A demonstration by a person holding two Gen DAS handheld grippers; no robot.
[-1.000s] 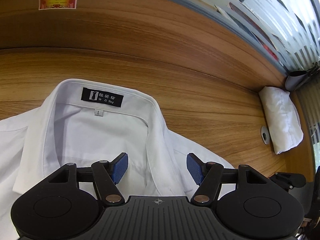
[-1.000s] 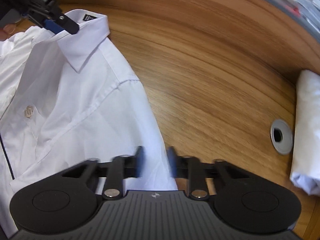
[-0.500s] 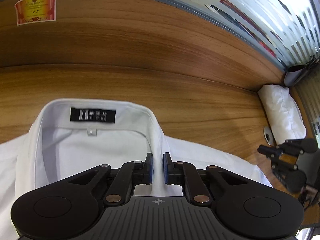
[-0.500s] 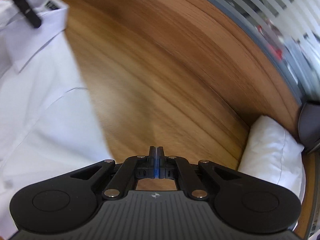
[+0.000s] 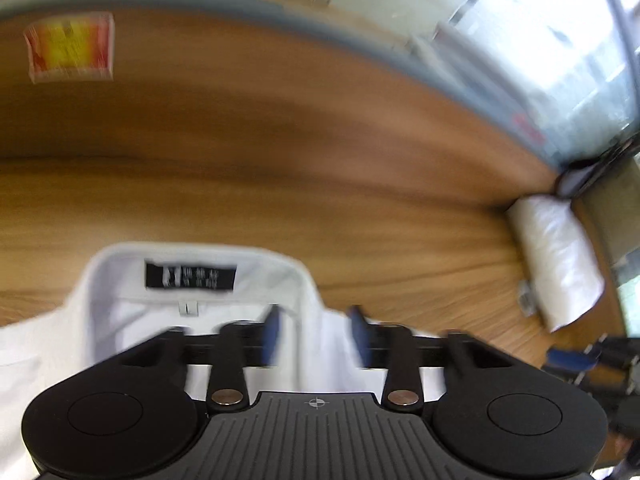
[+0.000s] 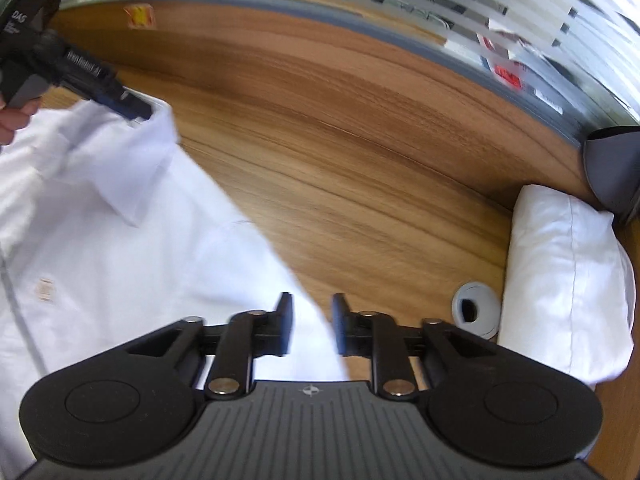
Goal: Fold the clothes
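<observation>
A white shirt (image 6: 120, 240) lies spread on the wooden counter (image 6: 340, 160), collar up; left tongs (image 5: 316, 338) and right tongs (image 6: 311, 326) are opening, gripping nothing, near a folded white garment (image 6: 568, 280).

Wood desk (image 6: 360, 152). Red-yellow sticker (image 5: 70, 52) at far edge. Grey grommet (image 6: 476, 312) sat just beside white pillow (image 6: 568, 288). Dark grey object (image 6: 612, 168) behind pillow. Striped glass partition (image 6: 460, 4) beyond desk.
</observation>
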